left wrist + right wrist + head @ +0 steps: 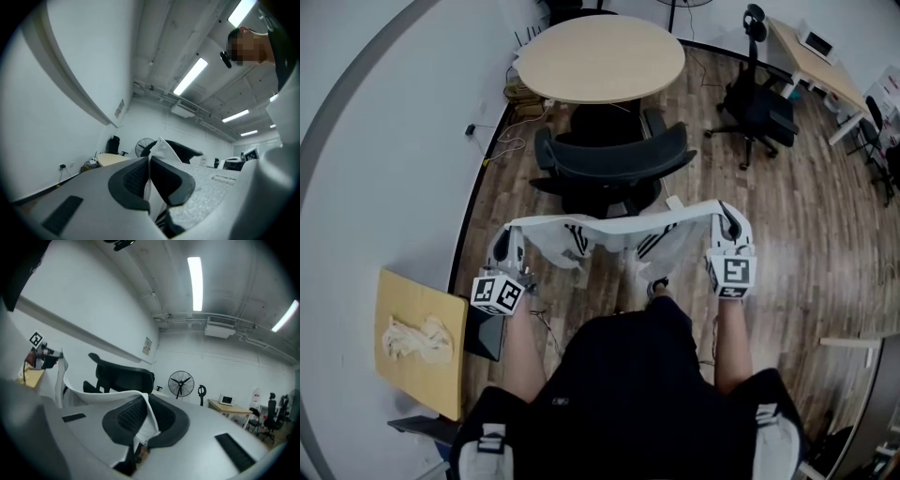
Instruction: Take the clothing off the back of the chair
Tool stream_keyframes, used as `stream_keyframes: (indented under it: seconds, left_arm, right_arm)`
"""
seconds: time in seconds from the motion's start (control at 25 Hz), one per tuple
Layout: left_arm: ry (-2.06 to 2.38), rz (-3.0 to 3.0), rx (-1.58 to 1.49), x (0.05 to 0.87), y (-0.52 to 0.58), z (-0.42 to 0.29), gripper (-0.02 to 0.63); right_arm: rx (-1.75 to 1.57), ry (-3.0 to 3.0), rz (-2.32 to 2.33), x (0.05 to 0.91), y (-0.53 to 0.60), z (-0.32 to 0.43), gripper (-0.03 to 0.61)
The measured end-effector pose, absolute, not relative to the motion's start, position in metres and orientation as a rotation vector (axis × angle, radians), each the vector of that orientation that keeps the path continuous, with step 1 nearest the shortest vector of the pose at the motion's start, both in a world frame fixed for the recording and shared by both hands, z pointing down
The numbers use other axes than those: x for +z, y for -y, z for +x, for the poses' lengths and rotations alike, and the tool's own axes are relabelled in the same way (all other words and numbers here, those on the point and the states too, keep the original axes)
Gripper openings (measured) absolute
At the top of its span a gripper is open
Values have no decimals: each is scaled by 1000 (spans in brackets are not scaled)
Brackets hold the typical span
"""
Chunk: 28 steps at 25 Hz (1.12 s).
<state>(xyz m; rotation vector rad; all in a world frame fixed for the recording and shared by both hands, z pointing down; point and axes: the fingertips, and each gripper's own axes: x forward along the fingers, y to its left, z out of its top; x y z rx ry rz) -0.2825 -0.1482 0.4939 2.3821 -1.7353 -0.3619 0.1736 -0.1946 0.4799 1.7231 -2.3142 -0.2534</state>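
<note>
The garment (619,225), white with black stripes, hangs stretched in the air between the two grippers. It is off the back of the chair (609,159), on the person's side of it. The left gripper (508,239) pinches the garment's left top corner, its jaws pressed together on the cloth. The right gripper (729,225) pinches the right top corner the same way. The chair stands at the near edge of a round table (600,56), on a wood floor (806,234).
</note>
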Motion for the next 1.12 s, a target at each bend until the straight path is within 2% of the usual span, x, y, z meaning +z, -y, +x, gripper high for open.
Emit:
stream_keyframes:
  seconds: [0.08,0.24,1.12]
  left_arm:
    - [1708,2423,-279,501,143,-268,4]
    - [1680,2393,-346,505,140,-264,5]
    - [1683,2394,-315,510,129,-255,5]
  right_arm:
    - [-262,2271,1672,492,186,168,-3]
    - [-246,2271,1658,496,179,159,-3]
    - [-240,2224,1642,507,155,176,-3]
